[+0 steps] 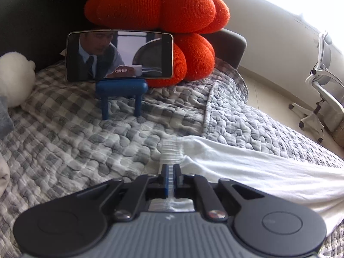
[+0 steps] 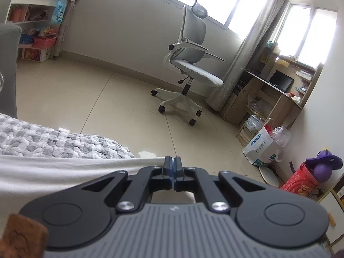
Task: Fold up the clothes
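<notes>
Nearest the lens in the left wrist view, the black-and-grey left gripper (image 1: 171, 169) has its blue-padded jaws clamped on the ribbed hem of a white knit garment (image 1: 258, 167), which spreads away to the right across a grey-and-white checked quilted bedspread (image 1: 75, 133). At far left a white plush toy (image 1: 15, 77) rests on the quilt. Further along, a smartphone lying sideways and playing a video (image 1: 120, 56) sits on a small blue stand with two legs (image 1: 121, 95), backed by an orange pumpkin-shaped knitted cushion (image 1: 159, 8) leaning against a dark grey headboard (image 1: 32, 25). At far right stands a pale grey mesh office chair (image 1: 322, 81) on a tiled floor.

In the right wrist view, the right gripper (image 2: 172, 163) has its jaws pressed together at the edge of the white garment (image 2: 64, 169), which runs off to the left over the bedspread (image 2: 53, 144); whether cloth is caught between them cannot be told. Beyond, left to right: a white shelf unit with toys (image 2: 32, 10), the office chair (image 2: 189, 60), a wooden desk (image 2: 268, 94), a white paper bag (image 2: 262, 146) and a red cylindrical tin (image 2: 298, 178).
</notes>
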A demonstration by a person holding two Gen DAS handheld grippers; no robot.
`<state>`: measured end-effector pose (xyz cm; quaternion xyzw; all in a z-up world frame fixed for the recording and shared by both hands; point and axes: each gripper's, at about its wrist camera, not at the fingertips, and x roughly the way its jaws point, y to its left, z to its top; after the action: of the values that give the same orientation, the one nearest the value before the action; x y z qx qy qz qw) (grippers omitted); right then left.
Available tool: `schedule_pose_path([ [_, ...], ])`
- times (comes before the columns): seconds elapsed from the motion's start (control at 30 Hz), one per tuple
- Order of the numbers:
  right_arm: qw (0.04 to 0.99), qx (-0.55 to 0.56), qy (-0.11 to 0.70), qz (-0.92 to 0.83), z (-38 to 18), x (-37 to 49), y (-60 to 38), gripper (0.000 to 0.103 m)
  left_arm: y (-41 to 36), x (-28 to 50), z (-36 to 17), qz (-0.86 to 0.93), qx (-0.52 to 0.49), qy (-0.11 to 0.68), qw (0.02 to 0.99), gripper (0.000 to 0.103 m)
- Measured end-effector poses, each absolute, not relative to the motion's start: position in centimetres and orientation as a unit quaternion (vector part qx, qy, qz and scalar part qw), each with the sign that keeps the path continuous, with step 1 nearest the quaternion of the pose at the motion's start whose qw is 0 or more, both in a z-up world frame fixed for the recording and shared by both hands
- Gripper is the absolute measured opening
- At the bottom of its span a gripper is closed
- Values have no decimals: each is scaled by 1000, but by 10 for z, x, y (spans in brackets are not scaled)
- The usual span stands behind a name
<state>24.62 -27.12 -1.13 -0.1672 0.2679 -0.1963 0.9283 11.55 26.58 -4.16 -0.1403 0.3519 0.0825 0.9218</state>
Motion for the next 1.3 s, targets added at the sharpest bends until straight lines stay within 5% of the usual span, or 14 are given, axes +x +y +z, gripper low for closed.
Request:
schedule_pose_path([
  [0.07,924,-178,279,-194,-17,250,-266,0,271,116,-41,84,-153,345,922,48],
  [0.23,912,-182,326,-170,-41,255,-258,1,277,125,-44,79,-176,351,916,52],
  [0.4,915,-131,349,-156,-43,256,-271,1,271,138,-47,69,-167,355,917,49],
  [0.47,918,-120,348,-151,-39,256,-275,1,264,143,-50,58,-153,360,918,19],
  [0.63,926,-114,332,-138,-26,259,-273,1,246,144,-49,68,-116,347,928,12],
  [0.8,932,-109,311,-151,-22,268,-270,1,261,135,-26,102,-144,283,943,12],
  [1.03,930,-109,307,-170,-27,285,-265,1,256,147,-39,118,-122,307,936,12],
  [1.3,918,-102,342,-172,-46,277,-255,12,276,126,-28,111,-162,317,928,32],
])
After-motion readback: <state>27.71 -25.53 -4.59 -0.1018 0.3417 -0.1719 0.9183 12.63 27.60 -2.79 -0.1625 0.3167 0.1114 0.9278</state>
